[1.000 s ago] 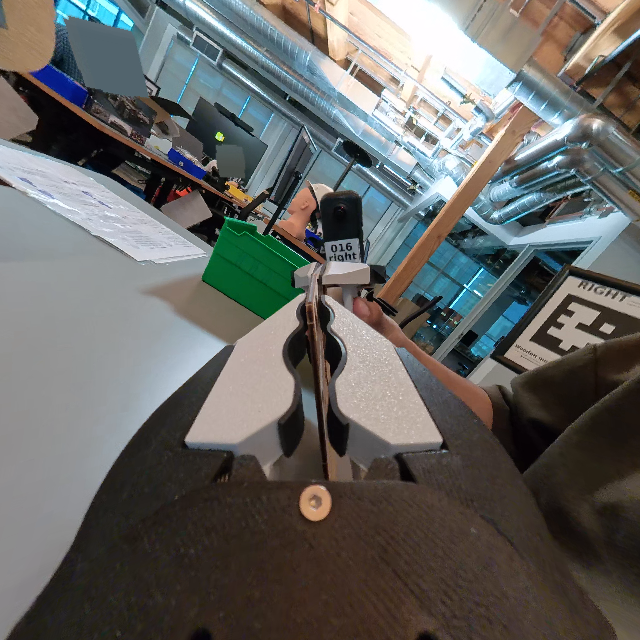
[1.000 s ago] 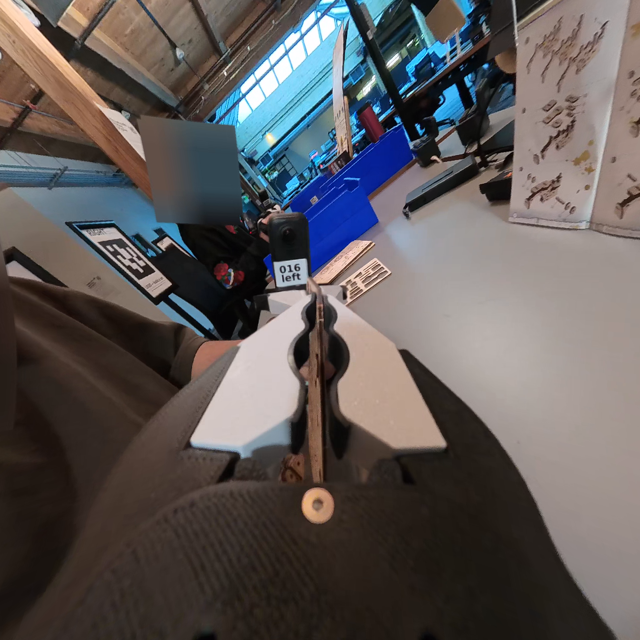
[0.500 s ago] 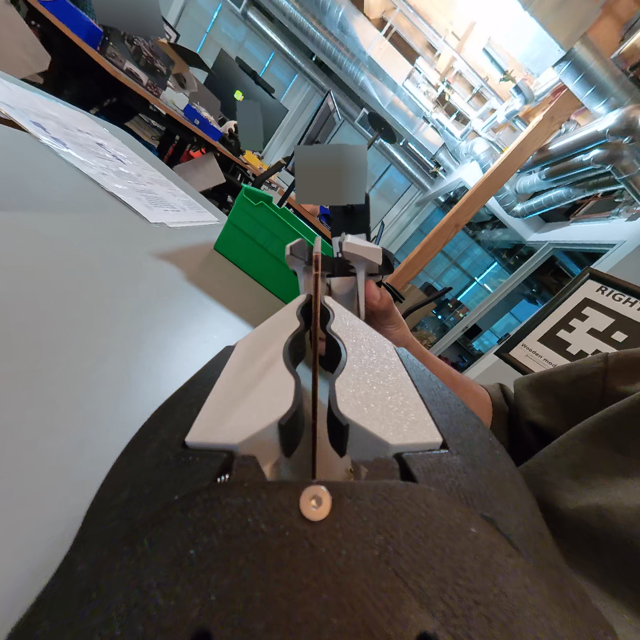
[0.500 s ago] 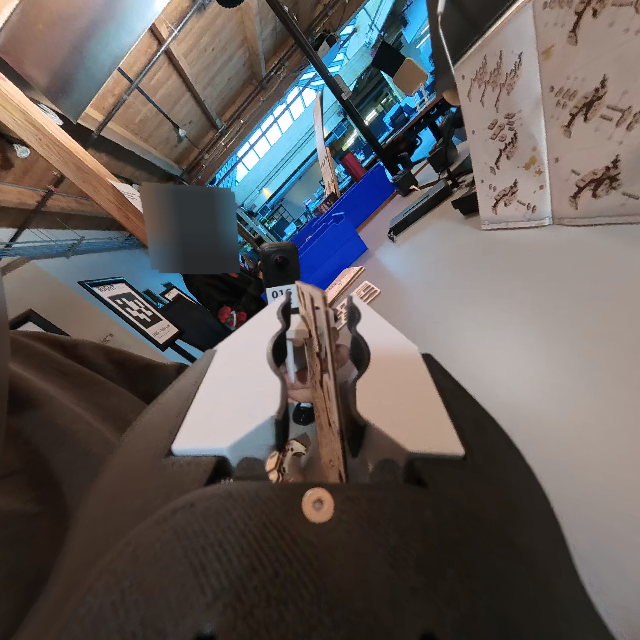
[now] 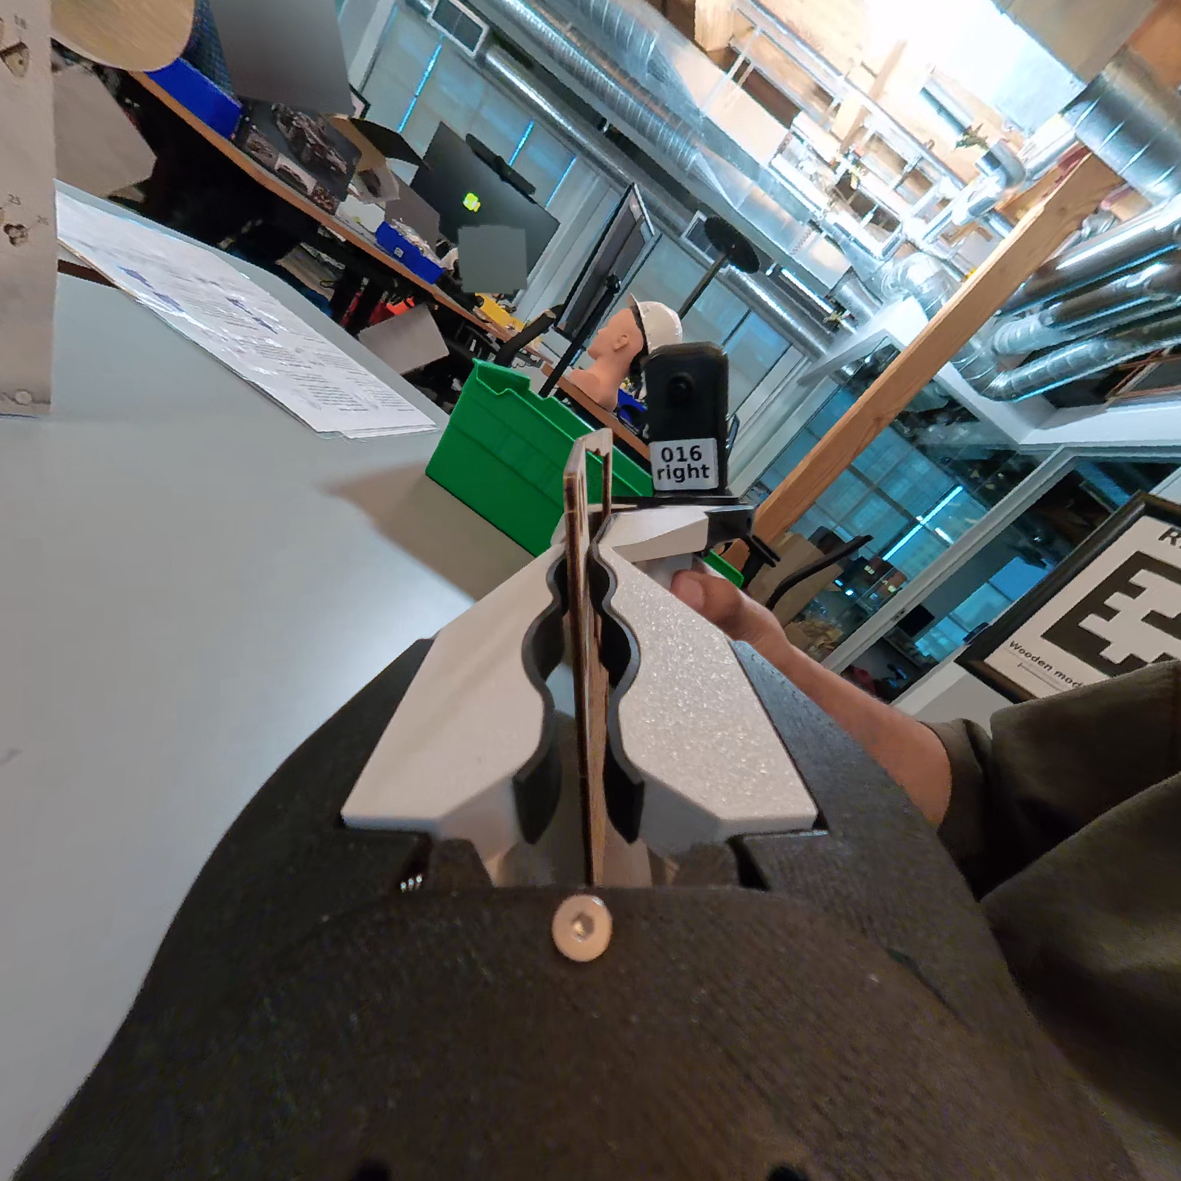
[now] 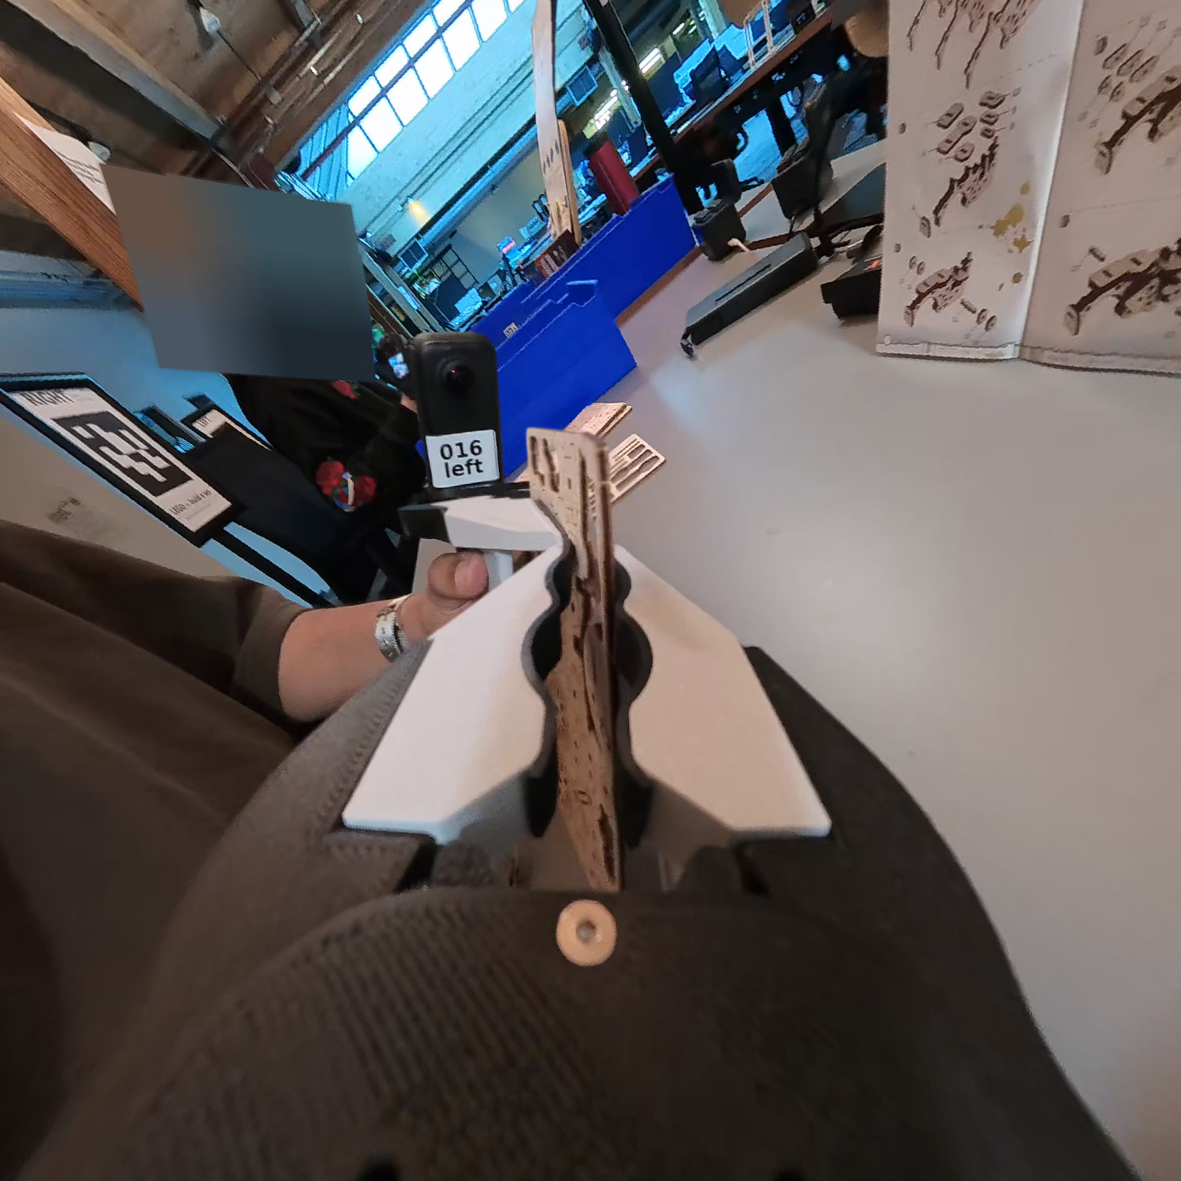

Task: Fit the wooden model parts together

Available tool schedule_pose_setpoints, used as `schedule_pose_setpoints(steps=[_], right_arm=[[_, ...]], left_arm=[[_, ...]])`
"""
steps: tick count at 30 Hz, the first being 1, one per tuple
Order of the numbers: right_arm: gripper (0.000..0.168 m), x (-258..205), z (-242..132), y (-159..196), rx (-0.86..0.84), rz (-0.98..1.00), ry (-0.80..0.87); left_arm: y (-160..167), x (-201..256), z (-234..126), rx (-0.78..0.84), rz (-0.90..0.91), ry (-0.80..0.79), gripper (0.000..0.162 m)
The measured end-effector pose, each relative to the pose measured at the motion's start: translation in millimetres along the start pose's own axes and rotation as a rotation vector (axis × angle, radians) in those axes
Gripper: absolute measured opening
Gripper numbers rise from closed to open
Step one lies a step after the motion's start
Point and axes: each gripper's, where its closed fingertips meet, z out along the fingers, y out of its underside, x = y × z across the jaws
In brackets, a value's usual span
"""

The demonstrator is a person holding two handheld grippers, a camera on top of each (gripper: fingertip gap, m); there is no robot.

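A thin laser-cut wooden sheet (image 5: 585,639) stands edge-on between the fingers of my left gripper (image 5: 581,556), which is shut on it. Its top corner sticks out above the fingertips. The right gripper (image 5: 664,533) sits just beyond it, facing me, held by a hand. In the right wrist view my right gripper (image 6: 585,556) is shut on a wooden sheet (image 6: 585,671), turned a little so its face with cut-out parts shows. The left gripper (image 6: 492,521) is close behind on the left. I cannot tell whether both hold the same sheet.
A green bin (image 5: 511,460) and paper sheets (image 5: 243,319) lie on the grey table to the left. Blue bins (image 6: 562,345), more flat wooden sheets (image 6: 629,460) and a standing instruction poster (image 6: 1022,179) are on the table (image 6: 895,575). A framed marker sign (image 5: 1086,613) stands behind. The tips of both grippers are at nearly the same place.
Both grippers stay shut on the wood. The sheet now sticks out farther above the fingertips and shows more of its face in the right view. The opposite gripper has shifted sideways in each view.
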Motion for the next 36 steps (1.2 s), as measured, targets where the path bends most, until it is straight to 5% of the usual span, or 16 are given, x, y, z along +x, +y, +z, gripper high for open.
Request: schedule_pose_setpoints(steps=[15, 26, 36], right_arm=[[0.012, 2, -1, 0, -0.027, -0.094, 0.124], [0.005, -11, -2, -5, 0.027, 0.070, -0.088], [0.001, -15, -3, -5, 0.016, 0.070, -0.109]], left_arm=[[1, -1, 1, 0.012, 0.003, -0.021, 0.001], [-10, 9, -5, 0.058, -0.071, 0.086, 0.000], [-9, 8, -6, 0.064, -0.152, 0.131, 0.002]])
